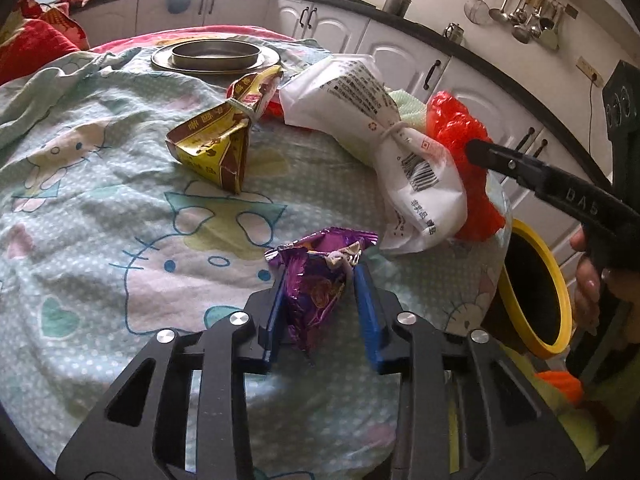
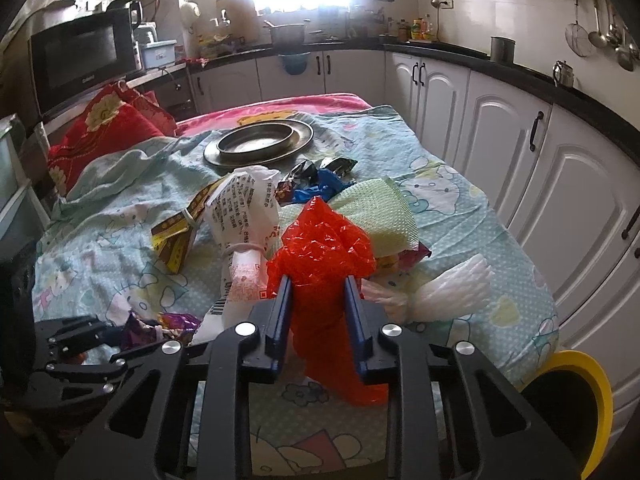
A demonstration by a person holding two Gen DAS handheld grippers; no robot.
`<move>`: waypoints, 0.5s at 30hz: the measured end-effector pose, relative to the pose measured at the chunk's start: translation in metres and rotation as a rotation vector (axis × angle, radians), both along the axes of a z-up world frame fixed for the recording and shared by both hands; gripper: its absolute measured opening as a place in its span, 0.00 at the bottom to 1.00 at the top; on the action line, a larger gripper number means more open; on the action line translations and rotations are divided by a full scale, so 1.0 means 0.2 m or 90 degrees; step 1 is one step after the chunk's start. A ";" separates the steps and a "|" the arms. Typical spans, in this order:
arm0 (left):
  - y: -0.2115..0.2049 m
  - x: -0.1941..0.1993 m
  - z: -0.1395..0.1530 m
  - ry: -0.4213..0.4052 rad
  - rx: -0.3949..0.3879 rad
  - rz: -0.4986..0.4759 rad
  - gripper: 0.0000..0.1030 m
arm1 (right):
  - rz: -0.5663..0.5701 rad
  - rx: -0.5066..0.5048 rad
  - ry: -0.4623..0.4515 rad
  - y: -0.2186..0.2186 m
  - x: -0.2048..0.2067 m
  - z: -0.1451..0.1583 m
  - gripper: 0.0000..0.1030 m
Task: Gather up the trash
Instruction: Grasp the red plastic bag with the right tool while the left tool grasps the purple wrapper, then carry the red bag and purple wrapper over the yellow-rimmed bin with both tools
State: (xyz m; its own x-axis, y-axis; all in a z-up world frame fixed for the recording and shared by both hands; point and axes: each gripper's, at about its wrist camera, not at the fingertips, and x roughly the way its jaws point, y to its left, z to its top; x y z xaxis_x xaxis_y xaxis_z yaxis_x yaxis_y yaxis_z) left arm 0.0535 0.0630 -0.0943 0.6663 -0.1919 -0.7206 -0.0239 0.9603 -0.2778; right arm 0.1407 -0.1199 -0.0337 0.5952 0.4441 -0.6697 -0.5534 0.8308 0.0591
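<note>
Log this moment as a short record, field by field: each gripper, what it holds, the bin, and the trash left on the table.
left gripper: shut on purple wrapper
right gripper: shut on red plastic bag
bin: yellow rim, beside table edge
loose trash: white printed bag, yellow-brown wrapper
surface: cartoon-print cloth

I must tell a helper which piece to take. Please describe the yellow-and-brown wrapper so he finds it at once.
On the cartoon-print sheet, look just in front of the round metal tray. The yellow-and-brown wrapper stands like a tent left of the white printed bag; only it is yellow with brown bands, tied with string.
</note>
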 end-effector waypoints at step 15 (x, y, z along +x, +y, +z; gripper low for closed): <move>0.02 -0.08 0.20 -0.060 0.013 0.012 0.10 | 0.003 0.040 -0.013 -0.09 -0.07 0.10 0.13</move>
State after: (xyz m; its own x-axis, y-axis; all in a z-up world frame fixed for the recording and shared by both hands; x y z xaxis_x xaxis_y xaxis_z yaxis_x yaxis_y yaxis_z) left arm 0.0372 0.0672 -0.0534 0.7348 -0.1643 -0.6581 -0.0164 0.9656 -0.2594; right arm 0.1260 -0.1374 -0.0127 0.6067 0.4874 -0.6280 -0.5585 0.8235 0.0996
